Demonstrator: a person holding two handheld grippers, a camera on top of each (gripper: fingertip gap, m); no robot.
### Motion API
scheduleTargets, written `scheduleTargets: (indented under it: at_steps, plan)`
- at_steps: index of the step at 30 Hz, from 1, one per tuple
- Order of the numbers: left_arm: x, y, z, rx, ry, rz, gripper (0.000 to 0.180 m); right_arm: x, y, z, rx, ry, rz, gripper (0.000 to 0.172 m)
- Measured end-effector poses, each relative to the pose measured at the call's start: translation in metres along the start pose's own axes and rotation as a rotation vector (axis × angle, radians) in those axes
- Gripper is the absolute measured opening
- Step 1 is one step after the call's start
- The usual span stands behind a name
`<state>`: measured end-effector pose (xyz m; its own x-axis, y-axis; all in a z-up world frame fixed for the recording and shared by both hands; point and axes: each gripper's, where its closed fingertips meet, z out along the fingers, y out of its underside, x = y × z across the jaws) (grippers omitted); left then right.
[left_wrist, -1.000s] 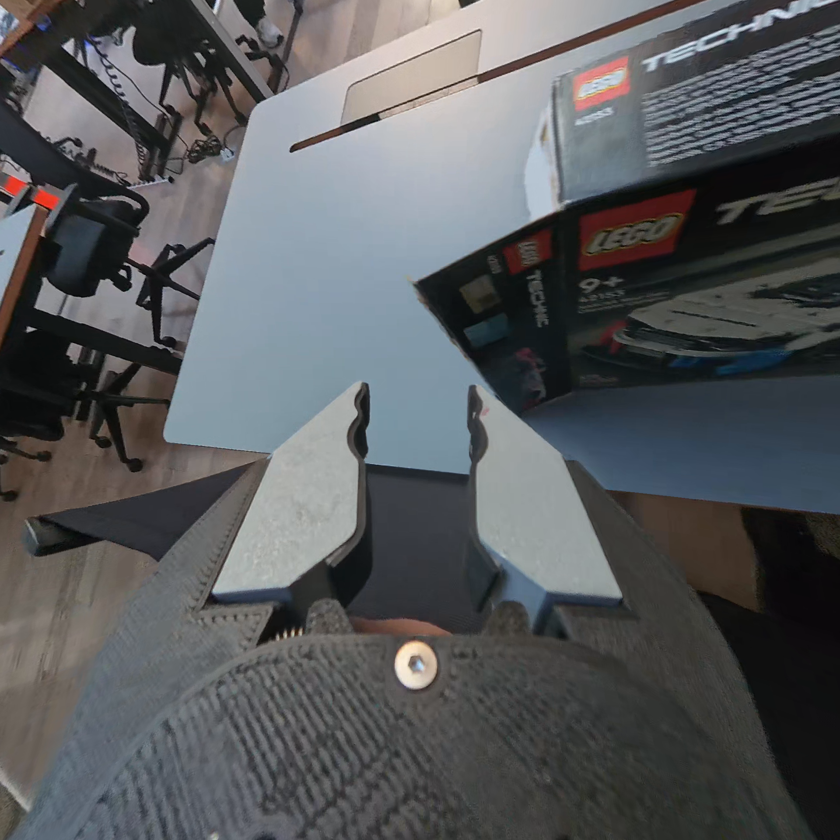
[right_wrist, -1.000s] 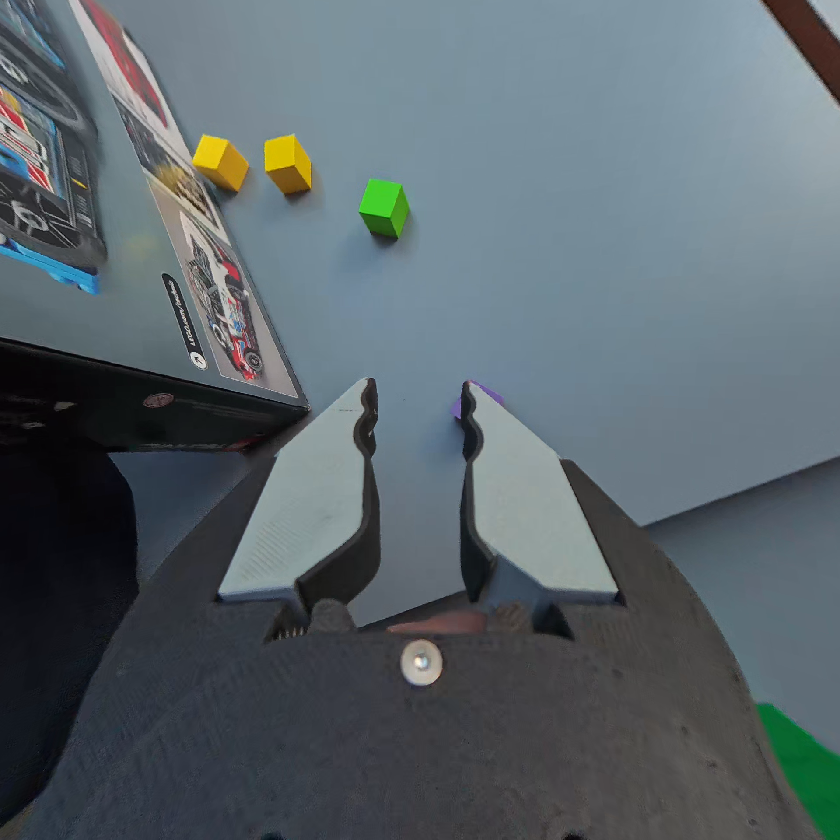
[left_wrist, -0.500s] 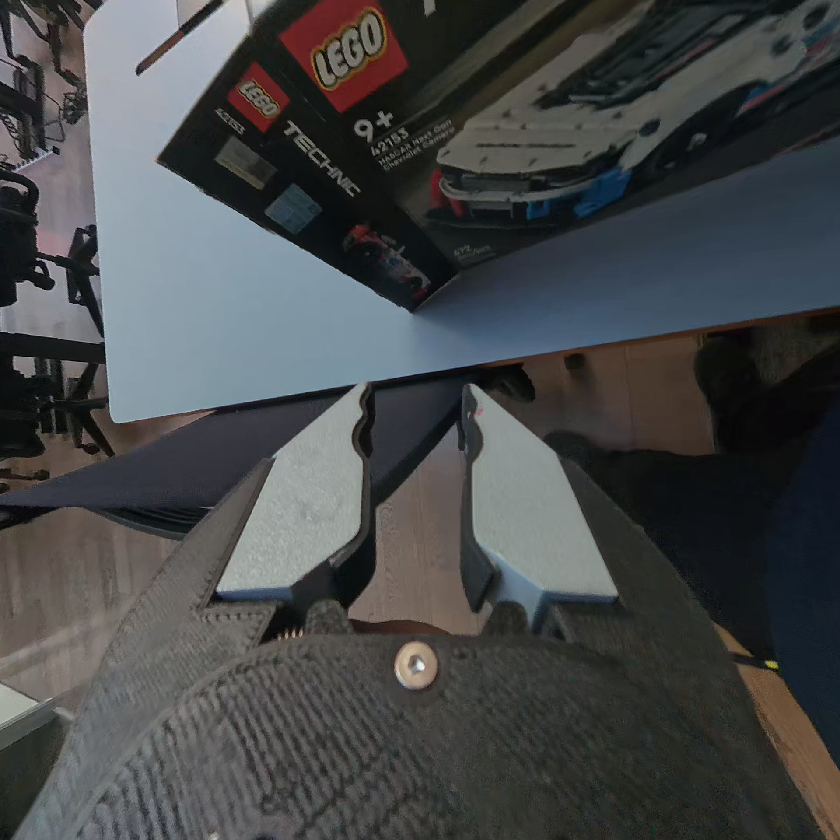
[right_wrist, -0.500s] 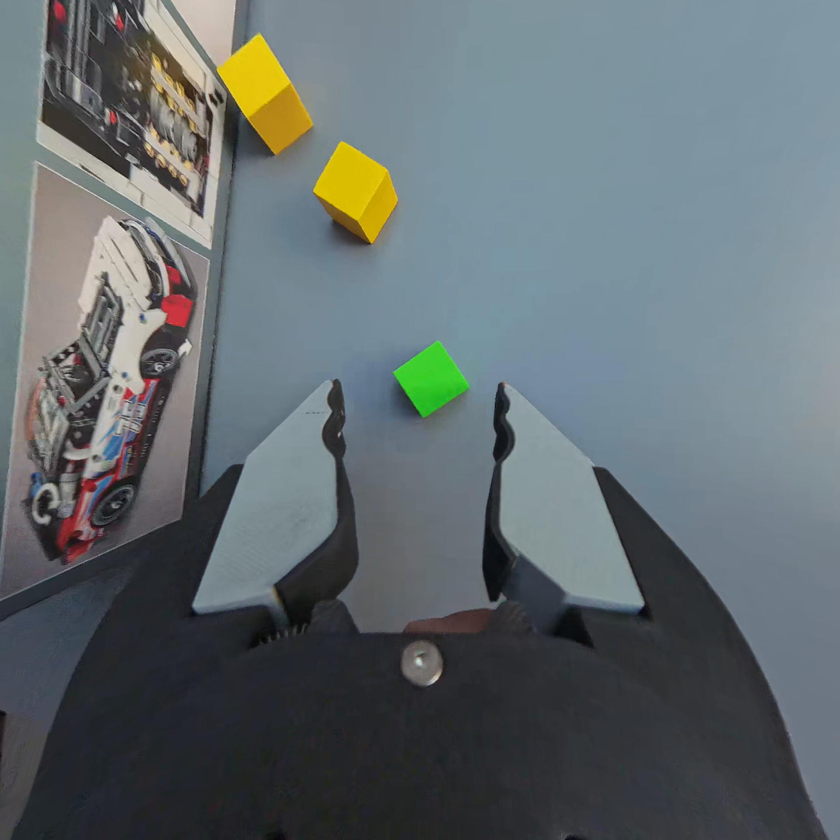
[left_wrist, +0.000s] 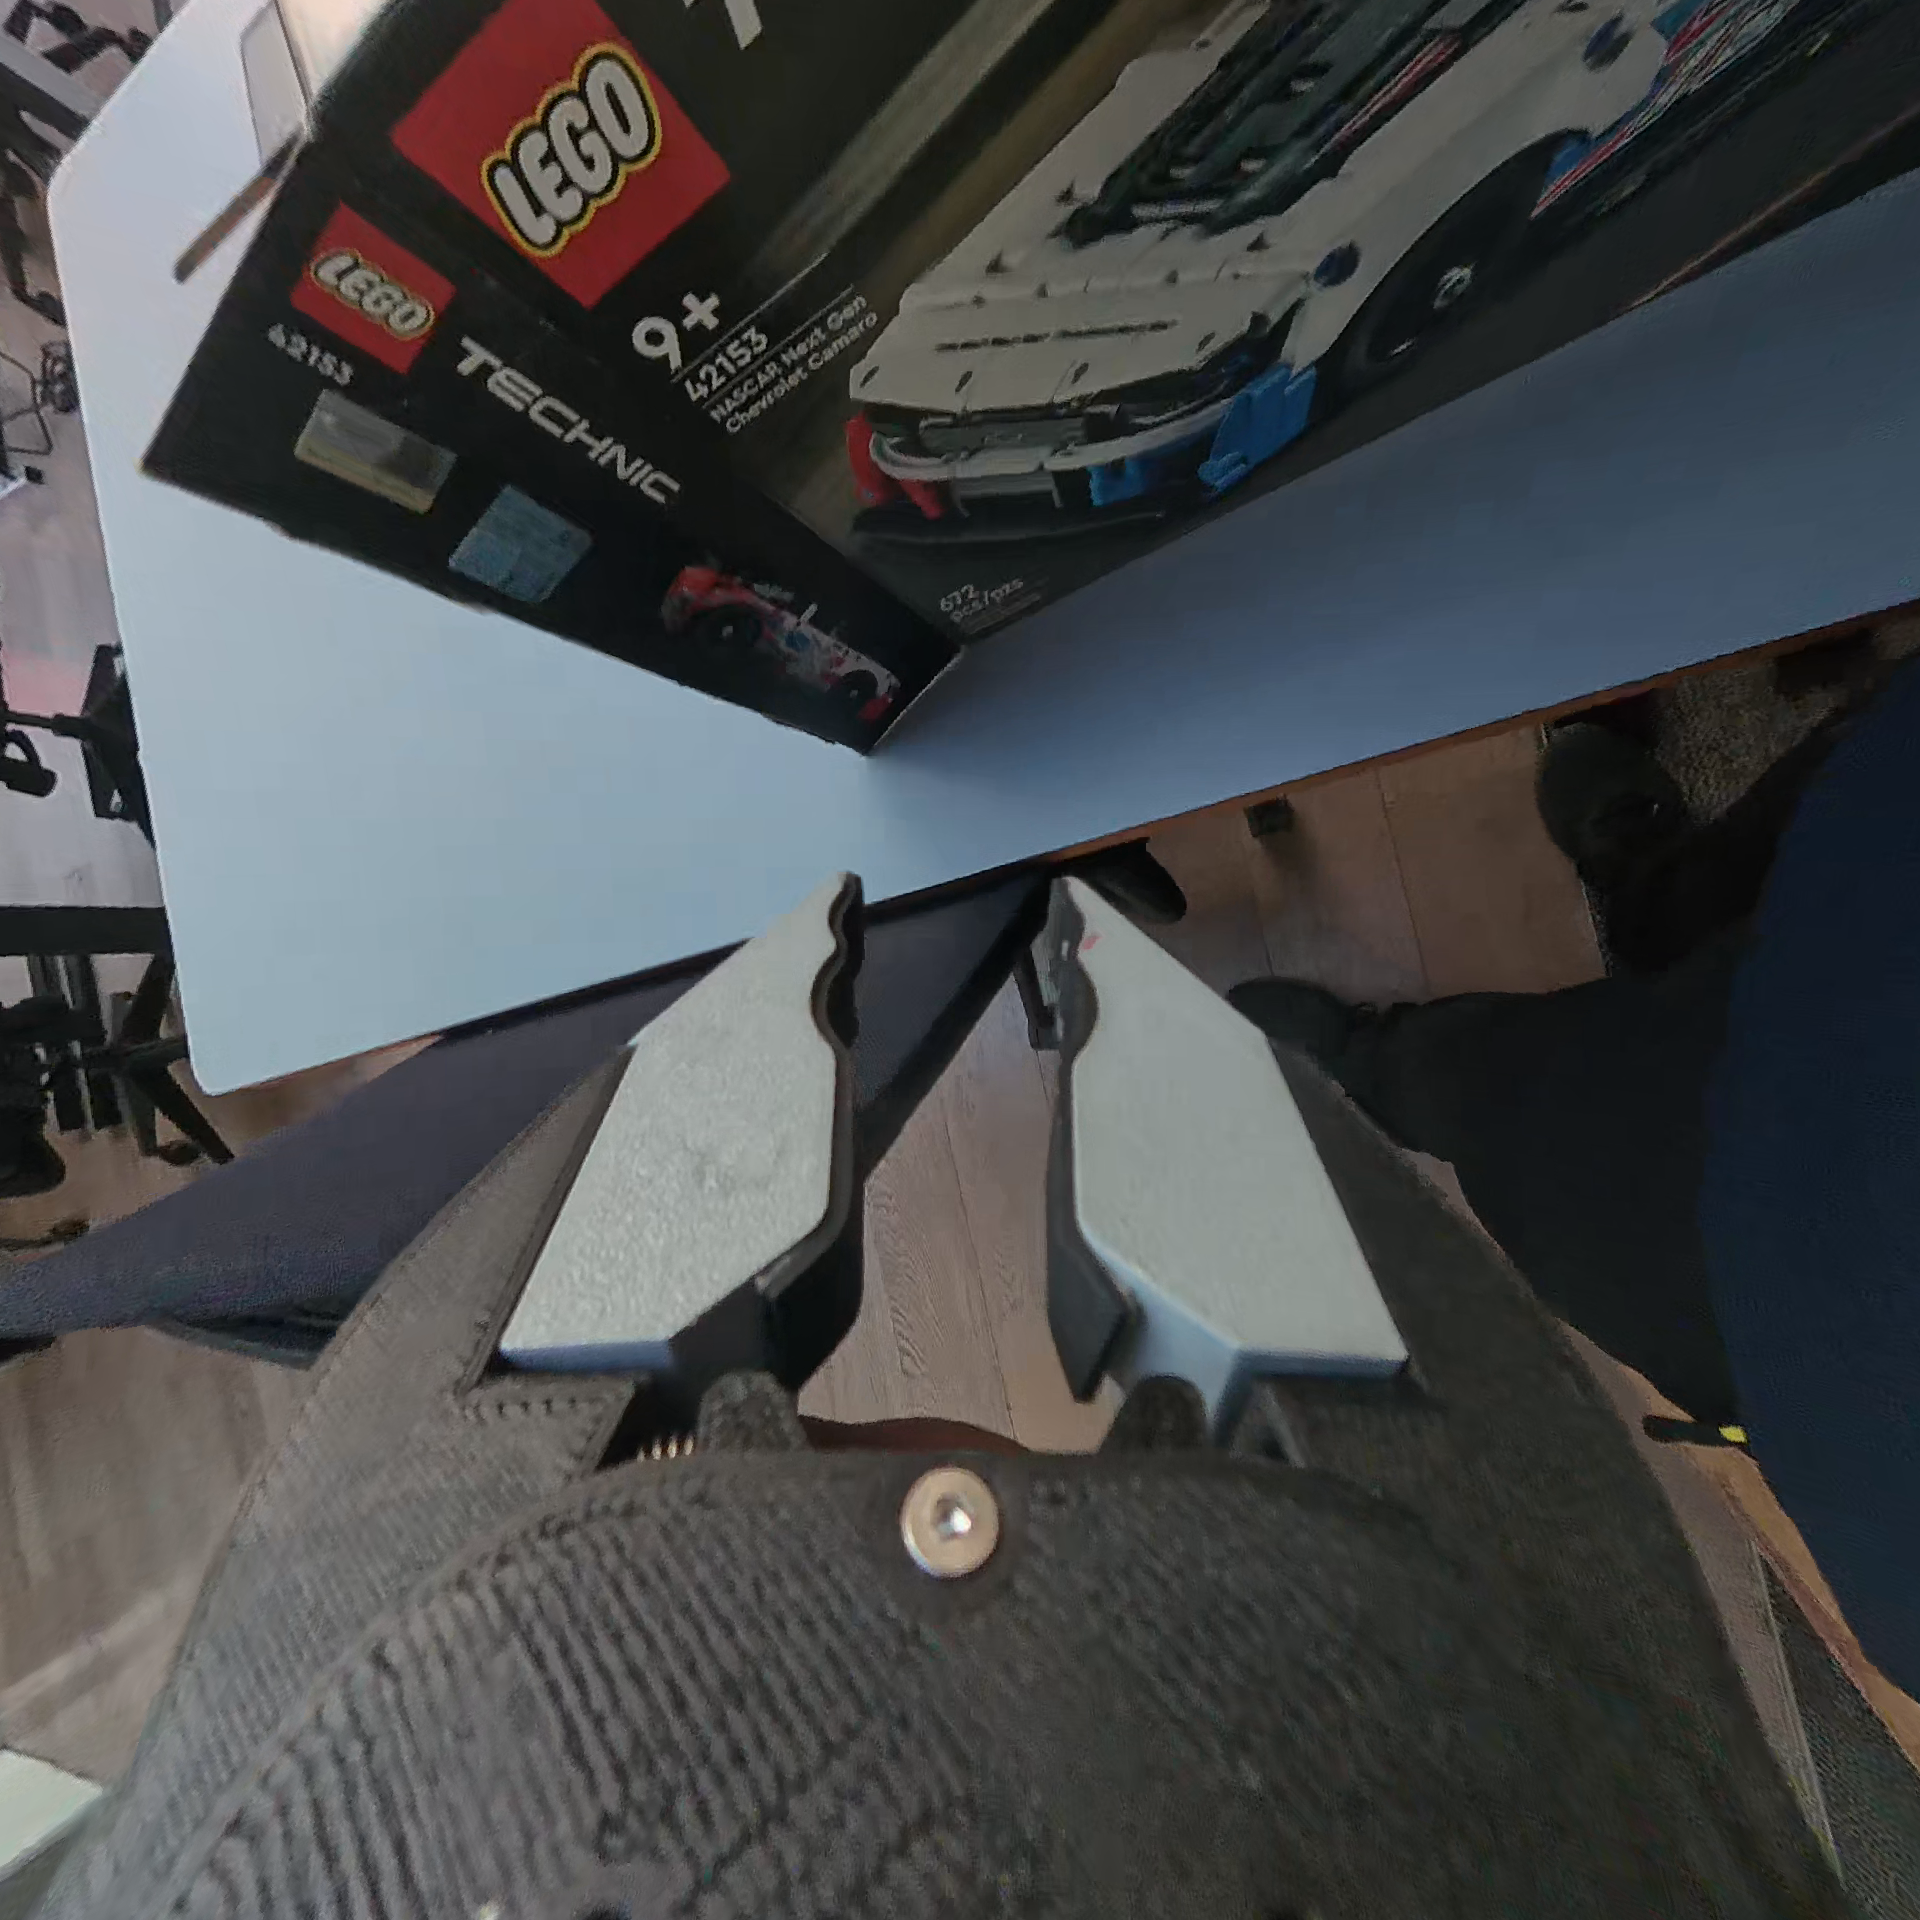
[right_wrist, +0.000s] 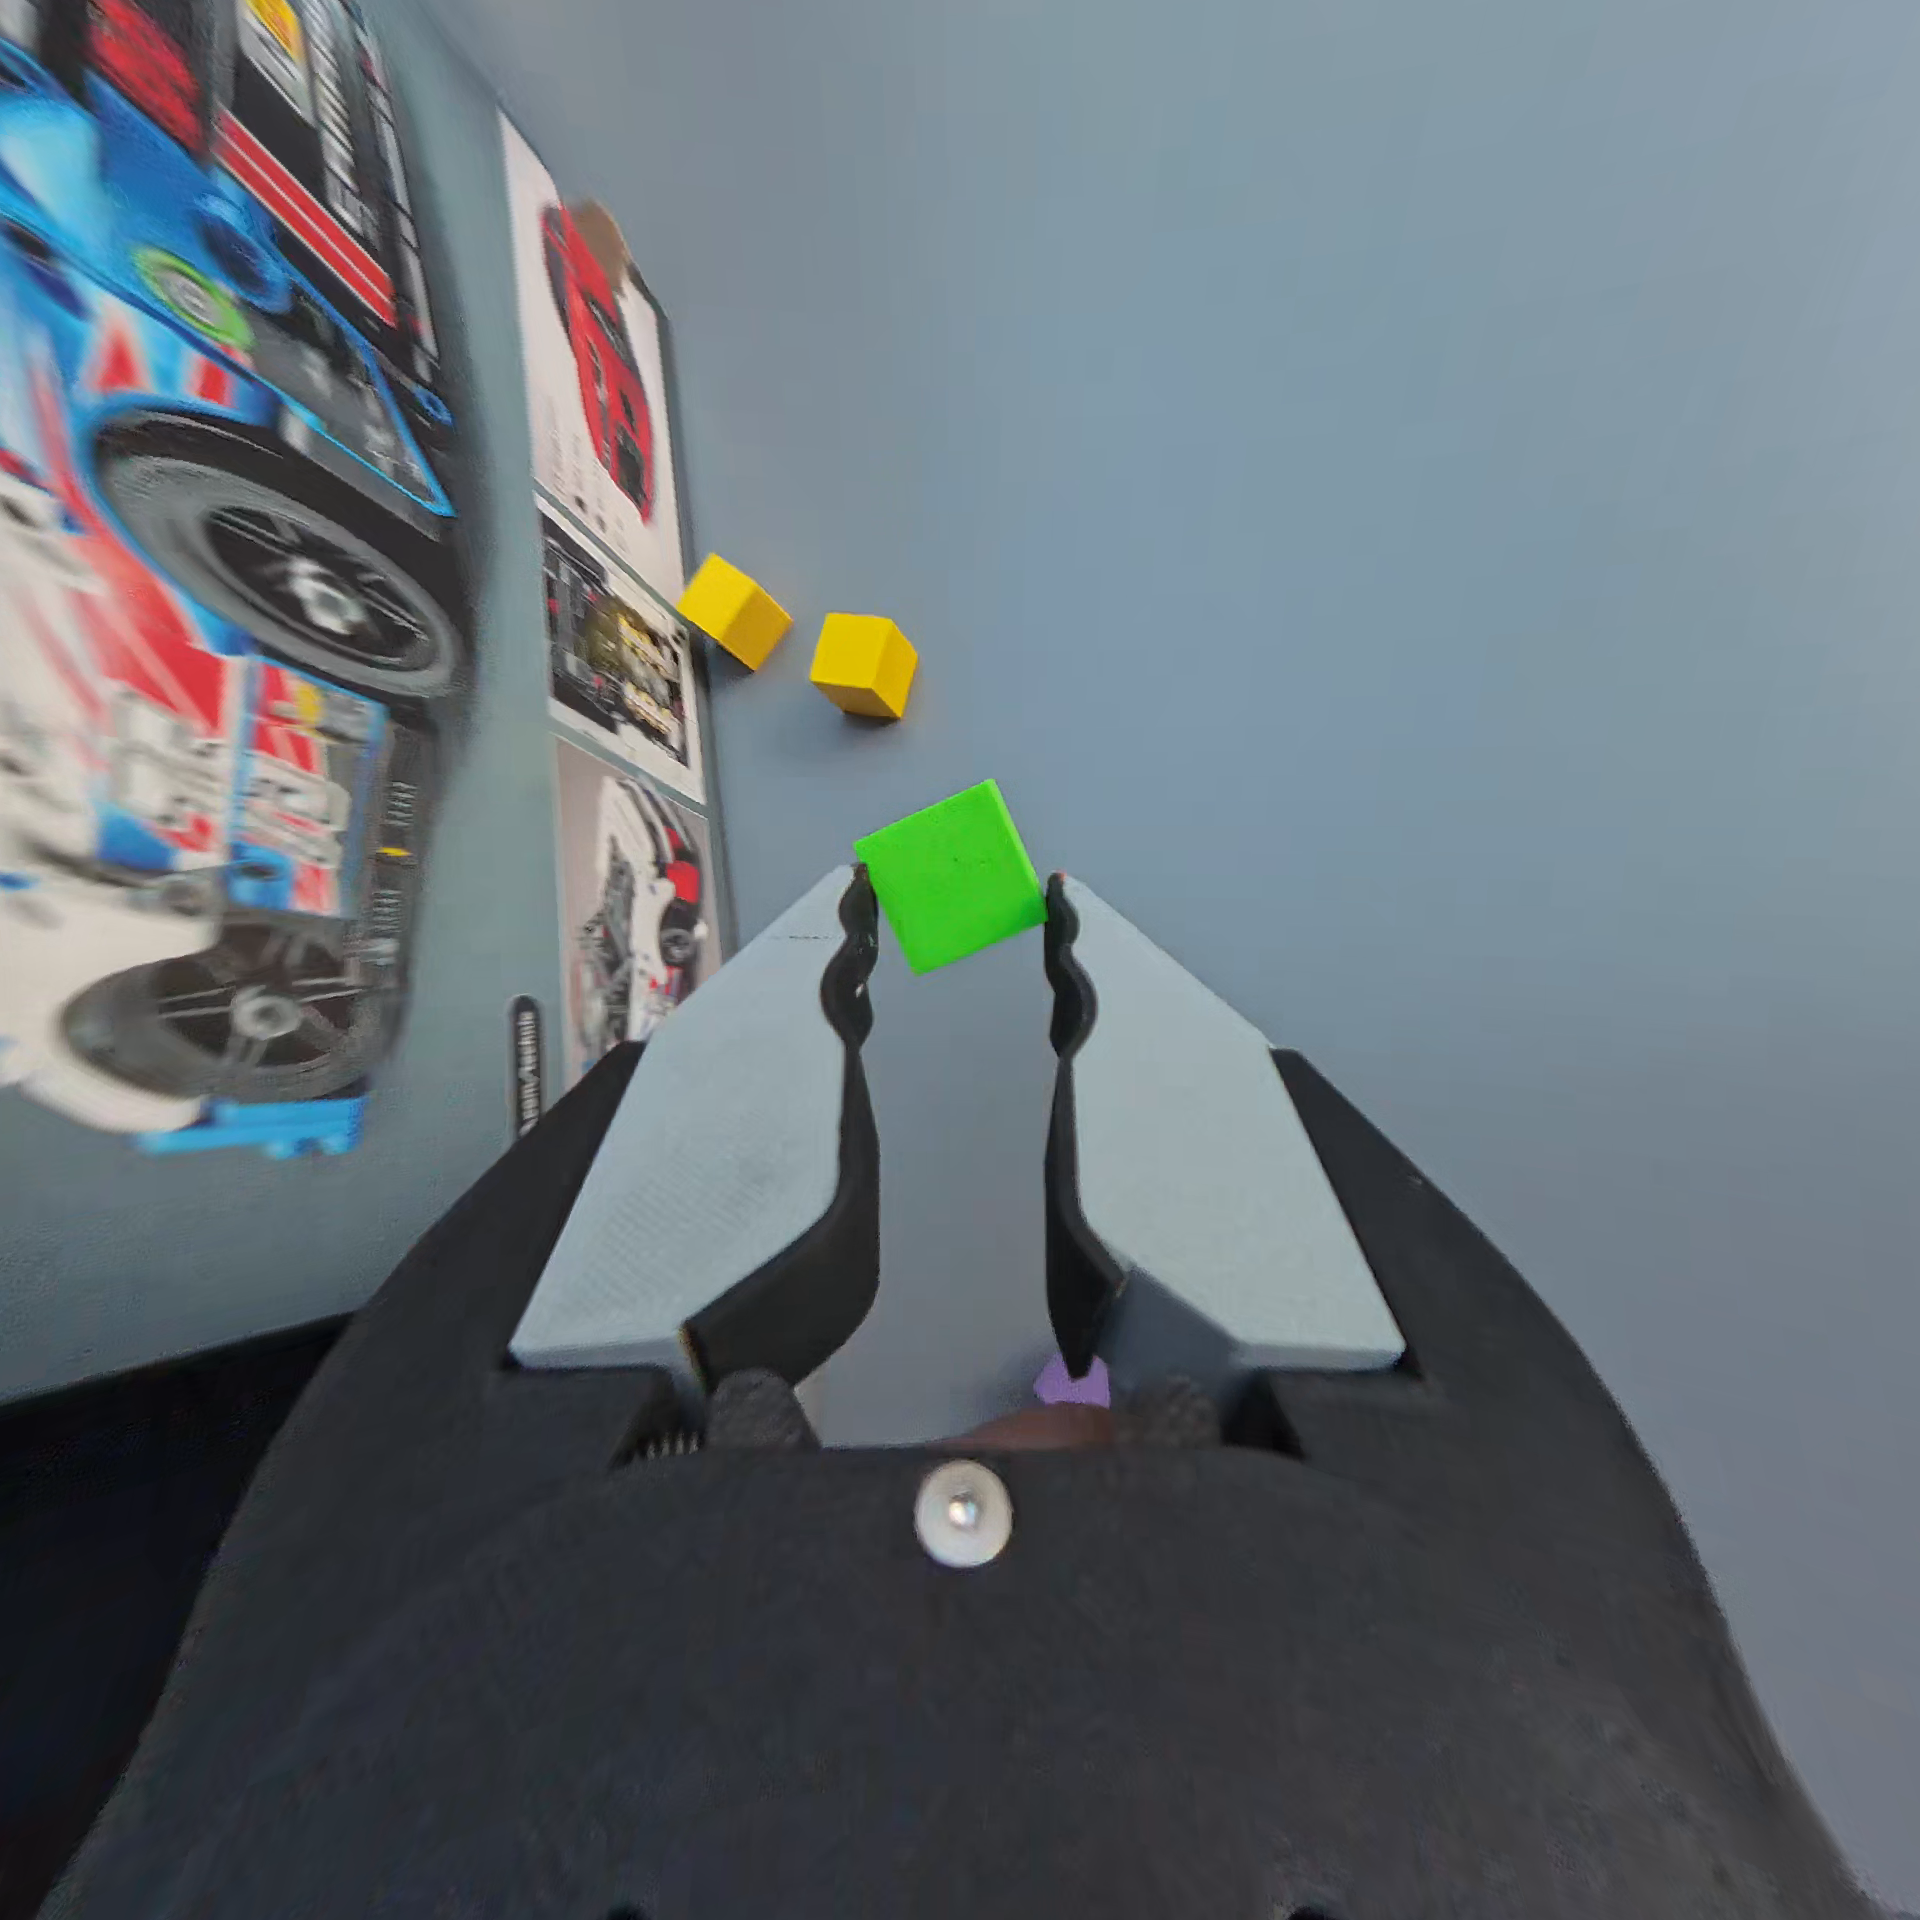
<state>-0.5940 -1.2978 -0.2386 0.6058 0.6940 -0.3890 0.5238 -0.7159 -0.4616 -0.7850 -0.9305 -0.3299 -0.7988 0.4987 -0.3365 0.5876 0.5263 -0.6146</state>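
Fingers of the right gripper pinch a green cube at mid frame, above the blue table. 2 yellow cubes sit higher up, beside a big box. Left gripper hangs part open, holding nothing, below the table edge.

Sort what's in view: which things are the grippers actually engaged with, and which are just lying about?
Engaged:
- right gripper, shut on the green cube
- left gripper, open and holding nothing, off the table's edge

Lying about:
- two yellow cubes
- toy box
- purple piece under the right gripper
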Motion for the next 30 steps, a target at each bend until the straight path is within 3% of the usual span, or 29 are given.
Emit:
scheduleTargets:
  at_steps: [8,13,16,21,30]
  plan:
    - [-0.020,-0.072,0.010,0.238,0.082,0.120,0.034,-0.050,-0.001,-0.136,0.215,0.183,0.115,0.030]
    - [-0.023,-0.134,-0.024,0.472,0.235,0.181,0.021,-0.100,-0.038,-0.176,0.312,0.233,0.182,0.030]
    - [-0.027,-0.177,-0.043,0.557,0.292,0.191,0.020,-0.138,-0.070,-0.170,0.318,0.233,0.133,0.030]
    - [-0.012,-0.214,-0.029,0.582,0.410,0.199,0.028,-0.193,-0.105,-0.120,0.216,0.191,0.026,0.030]
    - [0.000,-0.187,-0.005,0.528,0.548,0.194,0.030,-0.212,-0.103,-0.082,-0.061,0.294,-0.132,0.030]
